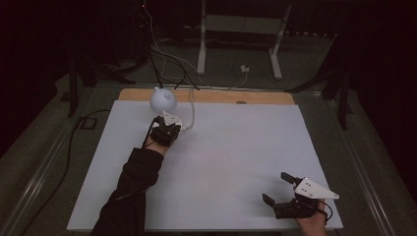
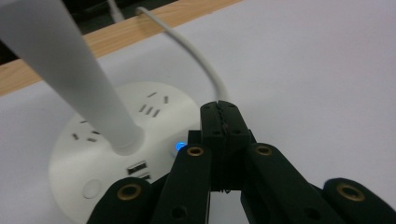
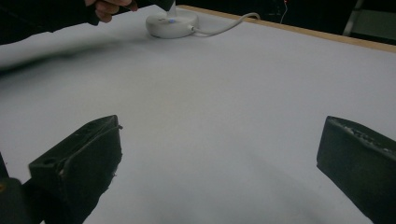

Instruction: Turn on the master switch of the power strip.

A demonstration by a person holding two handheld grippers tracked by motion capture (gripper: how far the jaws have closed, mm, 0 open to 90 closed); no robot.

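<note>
White table (image 1: 236,162), lamp base (image 2: 93,154) just beside closed left gripper (image 2: 219,114) fingers

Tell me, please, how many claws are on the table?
2: the left claw, shut, at the lamp base near the far edge; the right claw, open, near the front right corner.

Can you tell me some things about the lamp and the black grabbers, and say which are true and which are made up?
1. The left gripper has its jaws shut. True.
2. The lamp's round base shows a blue light. True.
3. The right gripper is squeezing a ball. False: its jaws stand open over the bare white table.
4. The lamp's cord is black. False: it is white.
</note>
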